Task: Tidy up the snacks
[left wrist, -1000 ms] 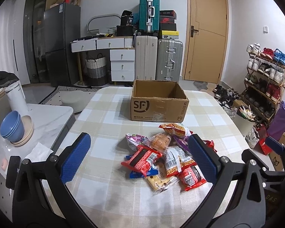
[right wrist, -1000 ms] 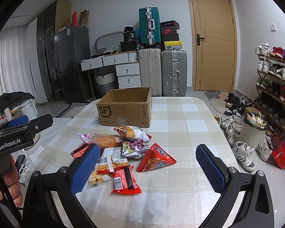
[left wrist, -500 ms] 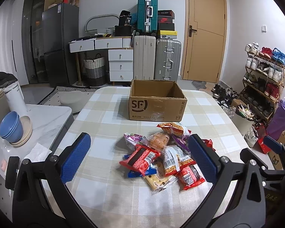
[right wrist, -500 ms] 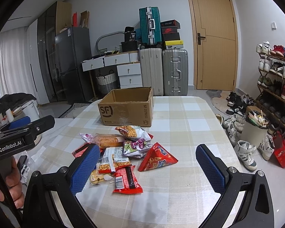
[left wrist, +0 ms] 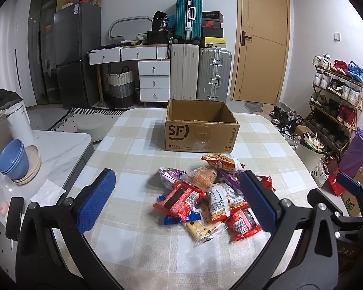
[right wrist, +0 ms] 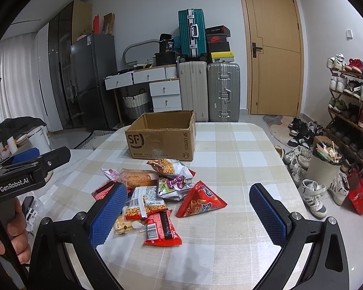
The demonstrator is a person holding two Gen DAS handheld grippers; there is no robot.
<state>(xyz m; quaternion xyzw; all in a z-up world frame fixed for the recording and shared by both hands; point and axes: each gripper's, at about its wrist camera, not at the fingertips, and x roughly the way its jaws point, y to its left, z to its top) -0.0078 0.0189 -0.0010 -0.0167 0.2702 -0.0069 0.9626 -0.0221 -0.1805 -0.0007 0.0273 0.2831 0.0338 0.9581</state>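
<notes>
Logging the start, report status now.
Left claw and right claw open, empty. Snack pile loose on table; box behind it looks empty. Nothing blocking.

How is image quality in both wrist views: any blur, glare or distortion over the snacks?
Left wrist view: sharp, evenly lit, strong fisheye bending with dark corners; the snack pile is crisp, with the left claw open around it. Right wrist view: the same curvature, the cardboard box legible, slight glare on wrappers.

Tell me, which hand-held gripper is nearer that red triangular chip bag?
Right. The right hand-held gripper hangs open just short of the red triangular chip bag. The left hand-held gripper, also open, is farther left, with the bag behind its right finger.
</notes>
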